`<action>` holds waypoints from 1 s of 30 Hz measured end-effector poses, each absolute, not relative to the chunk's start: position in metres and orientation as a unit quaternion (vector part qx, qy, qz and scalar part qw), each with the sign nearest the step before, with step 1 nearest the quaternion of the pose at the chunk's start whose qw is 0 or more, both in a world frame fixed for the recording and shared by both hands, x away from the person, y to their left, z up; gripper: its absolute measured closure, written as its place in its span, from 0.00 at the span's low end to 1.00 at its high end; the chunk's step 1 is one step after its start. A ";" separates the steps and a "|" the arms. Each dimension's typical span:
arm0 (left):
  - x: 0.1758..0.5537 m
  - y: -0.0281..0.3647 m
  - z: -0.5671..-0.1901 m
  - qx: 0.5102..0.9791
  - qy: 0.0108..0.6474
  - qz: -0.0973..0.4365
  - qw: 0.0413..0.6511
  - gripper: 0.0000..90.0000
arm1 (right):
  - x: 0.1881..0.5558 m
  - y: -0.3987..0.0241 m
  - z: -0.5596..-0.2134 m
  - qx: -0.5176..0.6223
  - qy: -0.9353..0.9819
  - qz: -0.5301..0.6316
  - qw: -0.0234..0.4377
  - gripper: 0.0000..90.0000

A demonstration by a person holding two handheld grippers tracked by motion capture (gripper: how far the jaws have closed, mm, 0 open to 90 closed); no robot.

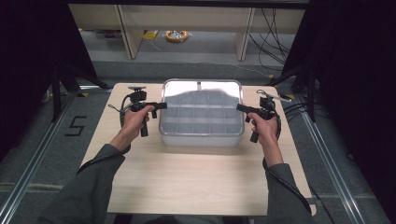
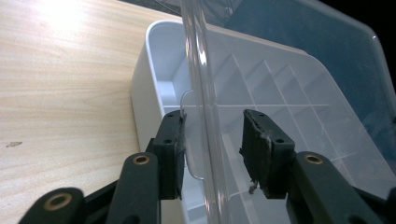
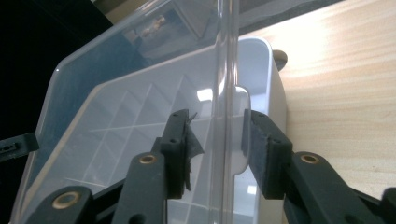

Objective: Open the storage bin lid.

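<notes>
Here is the white compartment box point(image 1: 201, 135) sitting mid-table on the pale wooden table point(image 1: 196, 177), its clear lid point(image 1: 201, 91) tilted up at the far side and catching a hard glare. That glare wipes out the lid's surface in the high view, so how steeply it stands is hard to say.

Left gripper point(image 1: 161, 105) is at the box's left edge, right gripper point(image 1: 239, 108) at its right edge, one on each side of the lid. From the high view the jaw tips are too small and dark to read.

The left gripper view helps: the lid's clear rim point(image 2: 201, 116) runs up between the two black jaws. The left-hand pad point(image 2: 177, 154) lies against a small clear tab on the rim, while the other pad point(image 2: 257, 149) stands off with a gap, so no clamp there, jaws apart around the rim.

Right gripper view, same story: the rim point(image 3: 226, 93) passes between the jaws, gaps show on both sides, and the pads point(image 3: 261, 154) are not pressing.

The compartments point(image 2: 280, 98) show through the plastic as a faint grid, their contents impossible to make out. The box's near corners are cut off behind the jaws in both gripper views.
</notes>
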State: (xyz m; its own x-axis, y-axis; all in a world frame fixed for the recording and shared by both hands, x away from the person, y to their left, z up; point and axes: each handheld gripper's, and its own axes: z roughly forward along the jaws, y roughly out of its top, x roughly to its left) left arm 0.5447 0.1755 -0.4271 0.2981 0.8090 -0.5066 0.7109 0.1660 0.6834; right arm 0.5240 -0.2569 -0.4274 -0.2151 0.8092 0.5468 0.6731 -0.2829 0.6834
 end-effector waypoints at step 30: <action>0.475 0.188 -0.398 0.663 0.543 0.049 0.514 0.71 | 0.454 -0.263 -0.399 0.599 0.584 0.543 0.066 0.73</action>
